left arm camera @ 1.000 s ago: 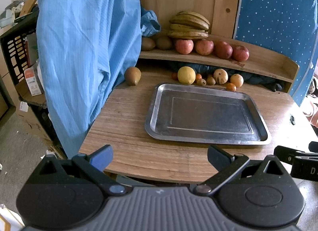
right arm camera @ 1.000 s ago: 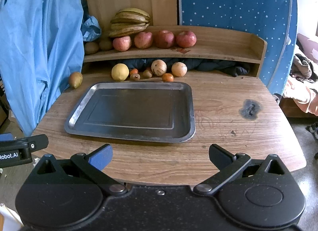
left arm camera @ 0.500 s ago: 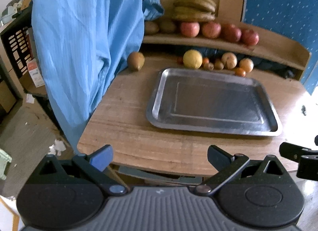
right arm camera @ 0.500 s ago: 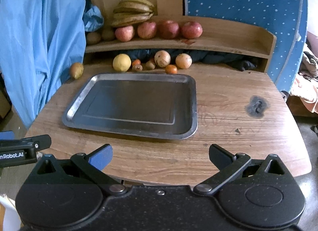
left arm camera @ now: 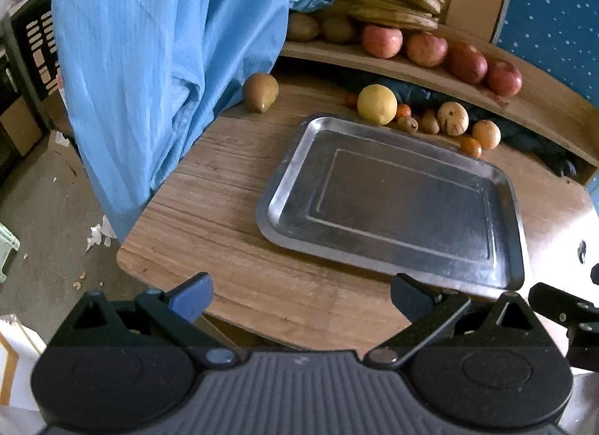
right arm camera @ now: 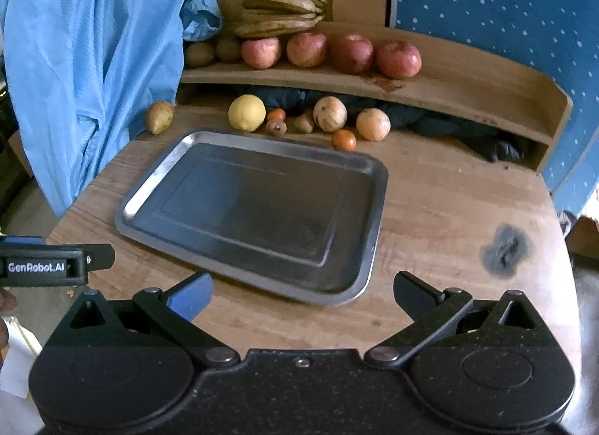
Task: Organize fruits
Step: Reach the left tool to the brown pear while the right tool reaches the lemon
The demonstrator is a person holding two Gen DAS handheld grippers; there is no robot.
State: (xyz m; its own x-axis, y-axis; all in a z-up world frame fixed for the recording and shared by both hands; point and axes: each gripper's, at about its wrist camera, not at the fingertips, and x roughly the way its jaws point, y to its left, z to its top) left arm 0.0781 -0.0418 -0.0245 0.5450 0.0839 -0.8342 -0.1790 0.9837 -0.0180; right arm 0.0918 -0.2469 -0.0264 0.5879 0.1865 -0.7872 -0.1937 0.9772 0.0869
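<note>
An empty metal tray lies on the round wooden table. Behind it sit a yellow lemon, a brown pear, two pale round fruits and small orange and brown fruits. The shelf above holds red apples, kiwis and bananas. My left gripper is open and empty over the table's near left edge. My right gripper is open and empty over the near edge, just in front of the tray.
A blue cloth hangs at the table's left. A wooden shelf curves along the back, with dark cloth under it. A burn mark is on the table's right. The floor lies at left.
Both grippers have moved forward and up toward the table. The left view has swung so the tray sits more to the right. Both stay open.
</note>
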